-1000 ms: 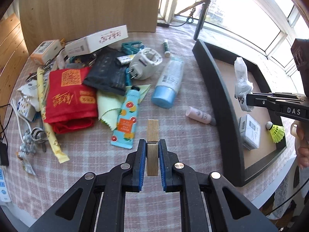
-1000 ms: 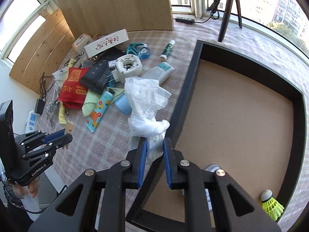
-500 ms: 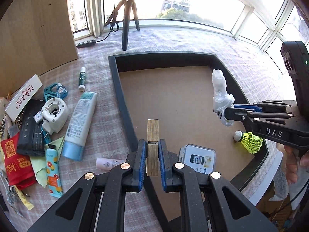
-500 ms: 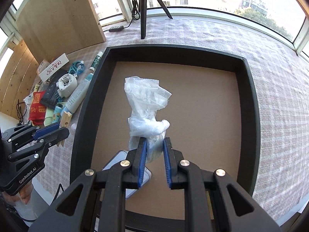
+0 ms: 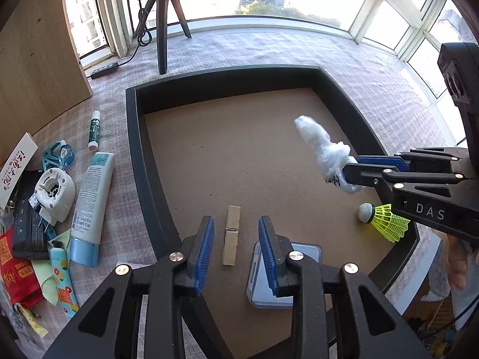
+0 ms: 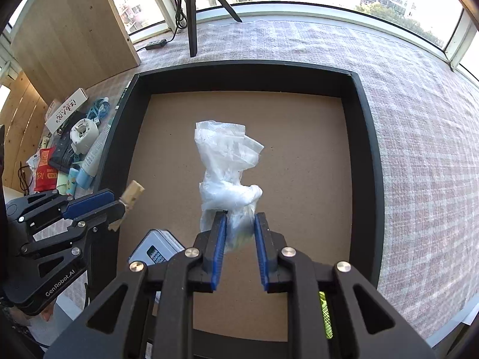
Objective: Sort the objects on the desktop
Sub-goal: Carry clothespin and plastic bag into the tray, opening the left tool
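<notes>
My left gripper [image 5: 236, 233] is open over the near part of the black tray [image 5: 133, 149]. A wooden clothespin [image 5: 231, 234] shows between its spread fingers, clear of both pads; the right wrist view shows it [image 6: 130, 197] at the gripper's tip above the tray floor. My right gripper [image 6: 238, 230] has its jaws partly apart with a crumpled clear plastic bag [image 6: 229, 164] still between them, over the tray's middle. In the left wrist view the bag [image 5: 324, 152] sticks out from the right gripper's [image 5: 348, 175] tip.
In the tray lie a yellow shuttlecock [image 5: 381, 217] and a small grey tin [image 5: 257, 272]. Left of the tray on the checked cloth lie a white-blue tube [image 5: 89, 209], a white round plug [image 5: 54, 193], a lip balm [image 5: 94, 131], a red packet [image 5: 15, 269]. A tripod [image 5: 163, 21] stands behind.
Both grippers moved further over the tray. The left gripper's jaws opened and released the clothespin. The right gripper's jaws widened around the plastic bag.
</notes>
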Available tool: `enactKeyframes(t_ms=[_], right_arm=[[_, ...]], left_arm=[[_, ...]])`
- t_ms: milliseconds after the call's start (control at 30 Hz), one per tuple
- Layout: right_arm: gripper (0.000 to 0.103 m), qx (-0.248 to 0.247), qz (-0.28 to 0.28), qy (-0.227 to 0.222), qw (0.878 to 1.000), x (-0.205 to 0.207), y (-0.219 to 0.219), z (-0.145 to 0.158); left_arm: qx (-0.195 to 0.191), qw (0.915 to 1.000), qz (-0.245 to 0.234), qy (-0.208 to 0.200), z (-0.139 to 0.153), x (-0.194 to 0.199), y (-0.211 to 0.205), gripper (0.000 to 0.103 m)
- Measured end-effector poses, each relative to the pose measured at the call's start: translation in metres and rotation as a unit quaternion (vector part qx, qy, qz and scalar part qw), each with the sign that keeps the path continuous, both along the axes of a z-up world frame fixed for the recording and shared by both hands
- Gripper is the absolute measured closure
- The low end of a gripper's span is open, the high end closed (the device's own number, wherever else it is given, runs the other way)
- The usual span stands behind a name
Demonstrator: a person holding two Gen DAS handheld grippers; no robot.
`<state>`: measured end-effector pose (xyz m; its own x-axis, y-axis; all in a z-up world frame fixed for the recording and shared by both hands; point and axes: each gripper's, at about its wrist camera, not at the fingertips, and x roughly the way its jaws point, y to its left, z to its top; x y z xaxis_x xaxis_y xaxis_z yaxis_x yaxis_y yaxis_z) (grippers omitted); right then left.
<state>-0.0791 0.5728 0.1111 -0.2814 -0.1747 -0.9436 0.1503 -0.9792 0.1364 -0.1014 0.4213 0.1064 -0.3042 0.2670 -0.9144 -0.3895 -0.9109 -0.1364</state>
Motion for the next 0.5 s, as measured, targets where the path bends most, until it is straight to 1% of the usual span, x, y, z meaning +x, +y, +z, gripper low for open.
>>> enactKeyframes(t_ms=[100,233,500], right_arm=[[0.083,-0.002,0.0,0.003,1.0,-0.001,-0.003,0.004],[0.083,-0.009,0.014,0.009,1.0,-0.005,-0.016,0.015],[0.083,-0.016,0.067,0.024,0.997,-0.016,-0.073,0.041]], left_arm=[[0.002,1.0,0.007,0.006,0.006,0.001,-0.006,0.072],[0.004,0.9996,0.025,0.011,0.015,-0.001,-0.024,0.072],[0.008,0.9964,0.08,0.028,0.038,0.0,-0.092,0.072]])
